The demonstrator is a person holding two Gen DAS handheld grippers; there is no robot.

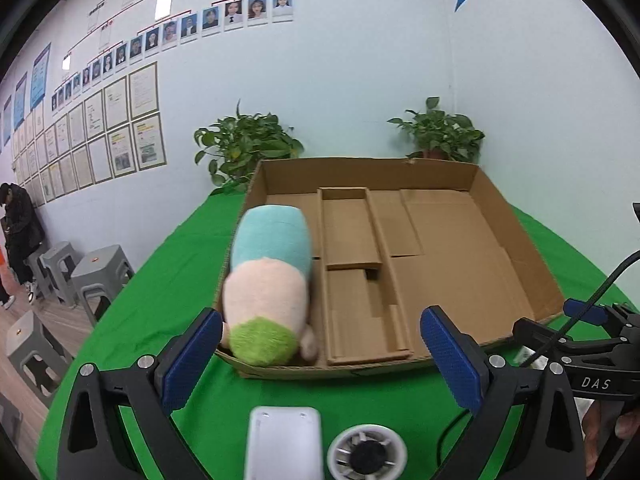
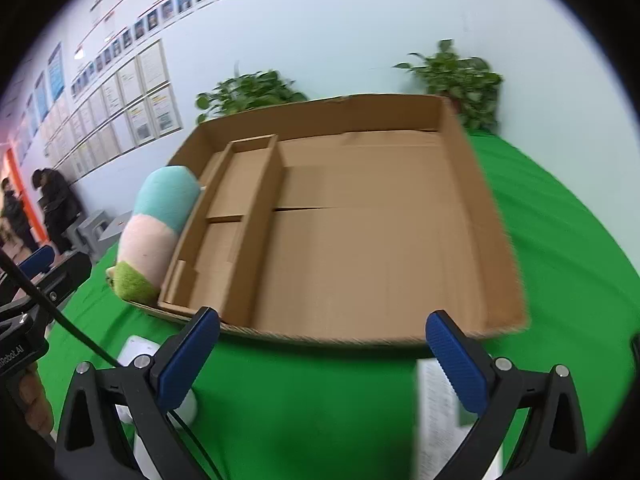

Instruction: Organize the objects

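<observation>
A plush toy point(image 1: 268, 280) with teal, pink and green bands lies in the left compartment of a shallow cardboard box point(image 1: 516, 240); it also shows in the right wrist view point(image 2: 156, 224) in the same box point(image 2: 472, 184). My left gripper point(image 1: 320, 360) is open and empty, just in front of the box. A white rectangular device point(image 1: 284, 444) and a small white fan point(image 1: 366, 454) lie on the green cloth below it. My right gripper point(image 2: 322, 358) is open and empty in front of the box, above a white printed packet point(image 2: 438, 412).
The green cloth point(image 1: 180, 280) covers the table. Two potted plants point(image 1: 244, 144) point(image 1: 444, 132) stand behind the box against the wall. Grey stools point(image 1: 100, 276) stand left of the table, and people stand farther left. A black cable point(image 2: 80, 332) runs by the left gripper.
</observation>
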